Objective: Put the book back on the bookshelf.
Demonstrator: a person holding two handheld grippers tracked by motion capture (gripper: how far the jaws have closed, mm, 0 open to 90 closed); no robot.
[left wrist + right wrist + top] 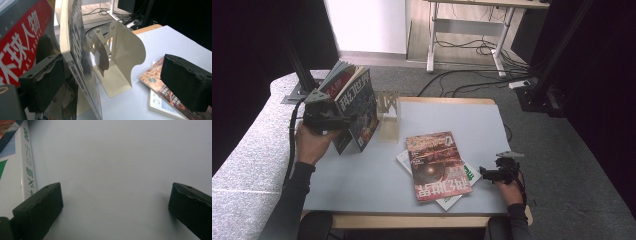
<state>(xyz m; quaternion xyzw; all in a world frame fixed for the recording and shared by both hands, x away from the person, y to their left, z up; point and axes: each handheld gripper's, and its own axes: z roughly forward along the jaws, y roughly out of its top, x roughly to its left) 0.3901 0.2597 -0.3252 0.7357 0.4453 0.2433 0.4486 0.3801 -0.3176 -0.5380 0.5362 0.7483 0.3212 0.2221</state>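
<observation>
Your left gripper (349,121) straddles the dark upright magazine (83,62) near the table's (362,175) left edge, its jaws spread wide; the left pad looks close against the cover, the right pad hangs well clear. A red-covered magazine (20,42) leans behind it. The cream metal bookend (120,57) stands just beside, toward the far edge. Near the front edge lie 2 stacked magazines (437,165). Your right gripper (484,173) rests released beside them.
</observation>
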